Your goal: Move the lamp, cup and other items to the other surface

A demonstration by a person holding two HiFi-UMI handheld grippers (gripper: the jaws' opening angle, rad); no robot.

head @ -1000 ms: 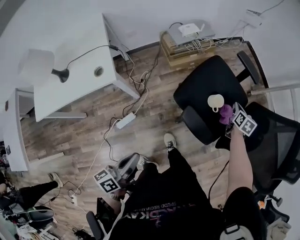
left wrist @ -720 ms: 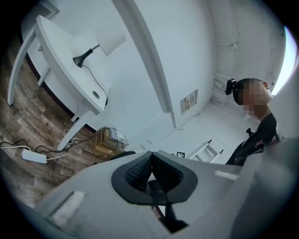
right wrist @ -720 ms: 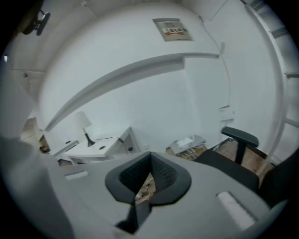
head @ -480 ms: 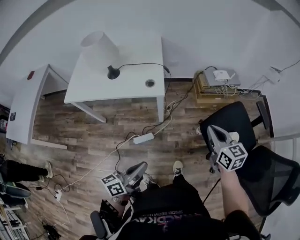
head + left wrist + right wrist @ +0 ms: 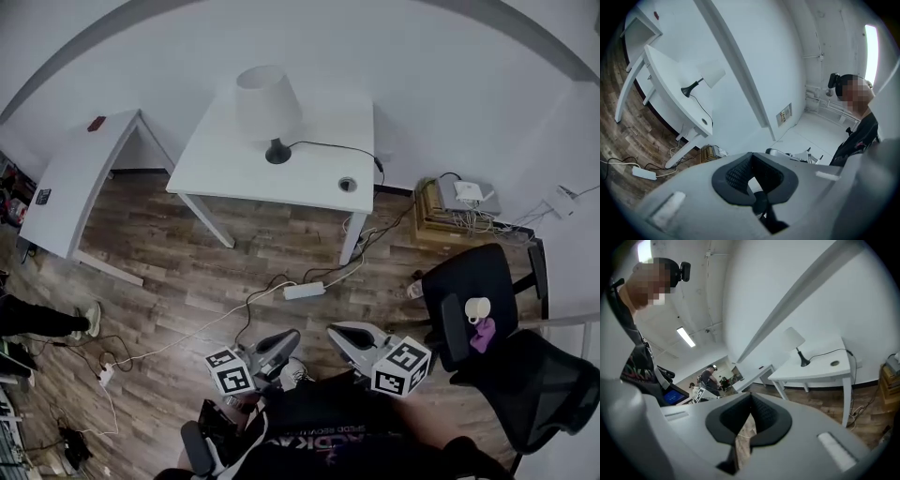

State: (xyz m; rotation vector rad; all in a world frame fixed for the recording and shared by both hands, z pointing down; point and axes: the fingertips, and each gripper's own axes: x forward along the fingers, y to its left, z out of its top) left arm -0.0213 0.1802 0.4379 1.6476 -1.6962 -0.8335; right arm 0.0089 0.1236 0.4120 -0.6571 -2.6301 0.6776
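Both units were empty: the left hand-held gripper (image 5: 284,338) and the right hand-held gripper (image 5: 336,331) had their jaws closed together, held low before you. The cup (image 5: 477,307) and a purple item (image 5: 484,336) lay on the chair (image 5: 459,279) seat. The lamp (image 5: 267,103) stood on the desk (image 5: 309,176), well apart. Judged step: approach to the lamp. Next, you needed to open the jaws around its stem.

Office, shown by white desk (image 5: 239,173), swivel chair (image 5: 459,279).
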